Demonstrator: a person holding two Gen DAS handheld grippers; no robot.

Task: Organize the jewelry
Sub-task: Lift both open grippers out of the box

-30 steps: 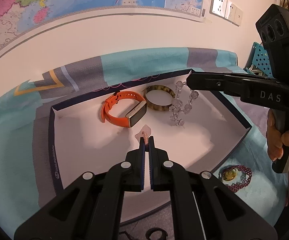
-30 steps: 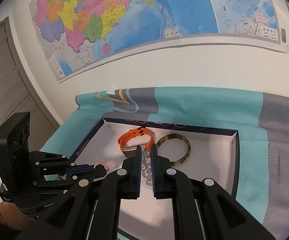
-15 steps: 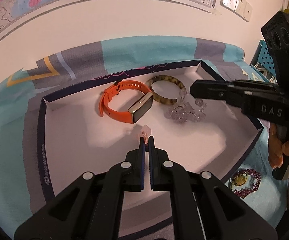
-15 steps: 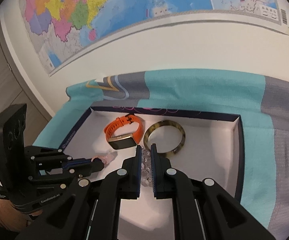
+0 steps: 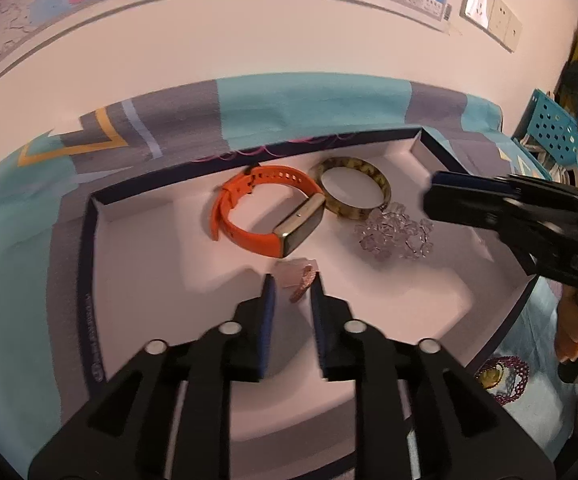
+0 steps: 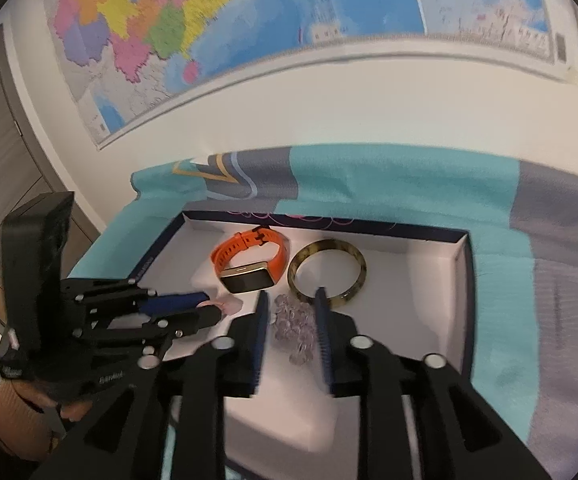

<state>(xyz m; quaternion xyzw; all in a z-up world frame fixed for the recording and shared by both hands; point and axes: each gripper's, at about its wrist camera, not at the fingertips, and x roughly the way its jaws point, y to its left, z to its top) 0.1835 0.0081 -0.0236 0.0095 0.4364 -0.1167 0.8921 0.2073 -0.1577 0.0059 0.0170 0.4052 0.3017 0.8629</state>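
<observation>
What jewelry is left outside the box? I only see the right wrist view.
Observer: A purple beaded piece with a yellow centre lies on the cloth, by the near right corner of the box.
Operator: Is the pink piece released?
Observer: The left tongs have just been opening; the pink piece lies loose between them.
Operator: Anything beyond the table?
Observer: A blue perforated basket, far right.
</observation>
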